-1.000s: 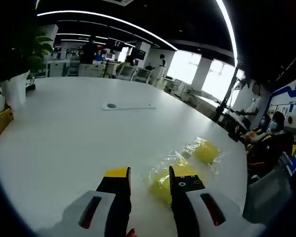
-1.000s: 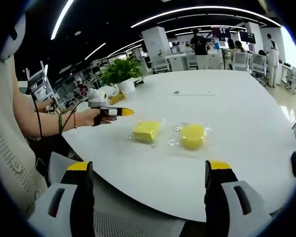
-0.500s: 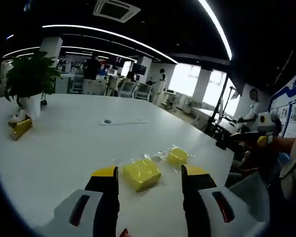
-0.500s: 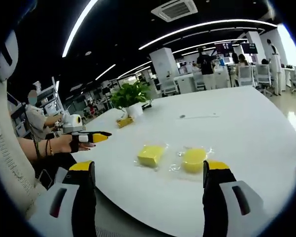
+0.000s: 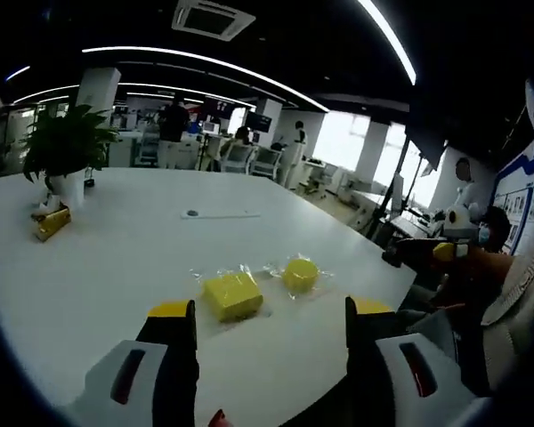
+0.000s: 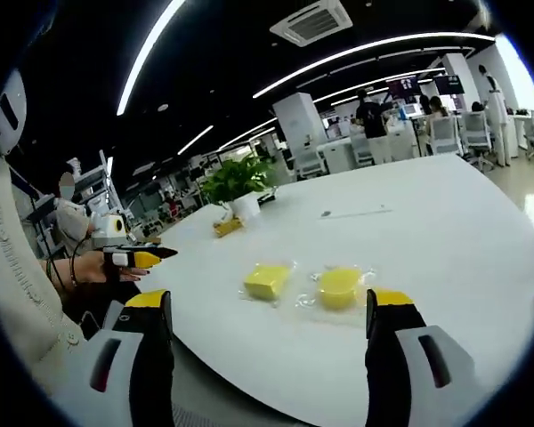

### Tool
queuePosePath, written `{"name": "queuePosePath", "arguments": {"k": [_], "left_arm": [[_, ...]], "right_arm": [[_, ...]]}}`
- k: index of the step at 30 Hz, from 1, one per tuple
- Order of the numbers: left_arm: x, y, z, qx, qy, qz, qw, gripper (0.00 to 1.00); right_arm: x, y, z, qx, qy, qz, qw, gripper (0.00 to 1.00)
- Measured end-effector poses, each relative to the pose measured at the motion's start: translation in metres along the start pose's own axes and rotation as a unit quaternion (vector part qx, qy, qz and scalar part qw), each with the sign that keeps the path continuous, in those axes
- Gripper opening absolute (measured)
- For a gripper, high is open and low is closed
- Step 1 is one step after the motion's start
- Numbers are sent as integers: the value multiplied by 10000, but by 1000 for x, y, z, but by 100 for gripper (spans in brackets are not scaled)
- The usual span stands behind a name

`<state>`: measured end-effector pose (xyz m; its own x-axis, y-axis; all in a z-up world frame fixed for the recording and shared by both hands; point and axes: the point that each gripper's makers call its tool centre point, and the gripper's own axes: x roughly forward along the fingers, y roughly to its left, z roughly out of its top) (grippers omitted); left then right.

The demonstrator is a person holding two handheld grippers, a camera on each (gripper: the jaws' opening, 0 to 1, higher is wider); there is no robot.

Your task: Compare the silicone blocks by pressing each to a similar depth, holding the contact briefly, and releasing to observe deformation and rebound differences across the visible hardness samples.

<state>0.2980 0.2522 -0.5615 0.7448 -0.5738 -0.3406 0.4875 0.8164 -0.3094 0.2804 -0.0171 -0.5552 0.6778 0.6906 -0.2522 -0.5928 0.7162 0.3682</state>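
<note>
Grippers [image 5: 265,311] [image 6: 265,302] have pulled back off the table, both wide open and empty, leaving square block [image 5: 232,294] and round block [image 5: 301,274] side by side, unpressed.

Around me is a big open office with a dark ceiling, crossed by long curved light strips [image 5: 205,62] and fitted with a square air vent [image 5: 206,18]. My wide white surface [image 5: 116,240] has a potted green plant [image 5: 64,151] in a white pot at its far side and a small round port [image 5: 192,213] near its middle. Beyond it stand a white pillar [image 6: 295,120], desks and office chairs [image 6: 445,133], with people standing among them. Bright windows [image 5: 338,142] glow along one wall.
</note>
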Motion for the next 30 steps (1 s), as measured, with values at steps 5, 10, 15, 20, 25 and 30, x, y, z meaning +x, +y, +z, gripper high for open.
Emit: {"name": "queuePosePath", "arguments": {"k": [5,10,15,20,25,30], "left_arm": [[14,-22,23,-712,-282,-178,9969,67],[36,-36,41,-1295,-386,-325,9903,65],[71,-55,55,-2061,-475,-573,9757,70],[102,-69,68,-3002,-629,-838,9481,73],[136,-76,71,-3161,-571,-843,9433,72],[172,-74,63,-3507,-393,-742,9327,77]], "right_arm": [[-6,-7,-2,136,-114,57,9998,84],[-10,-12,-2,241,-193,124,9994,83],[-13,-16,0,306,-267,175,9990,83],[-17,-22,-6,401,-206,243,9987,82],[-19,-31,-10,534,-195,252,9981,82],[-17,-40,-4,632,-294,191,9974,82]]}}
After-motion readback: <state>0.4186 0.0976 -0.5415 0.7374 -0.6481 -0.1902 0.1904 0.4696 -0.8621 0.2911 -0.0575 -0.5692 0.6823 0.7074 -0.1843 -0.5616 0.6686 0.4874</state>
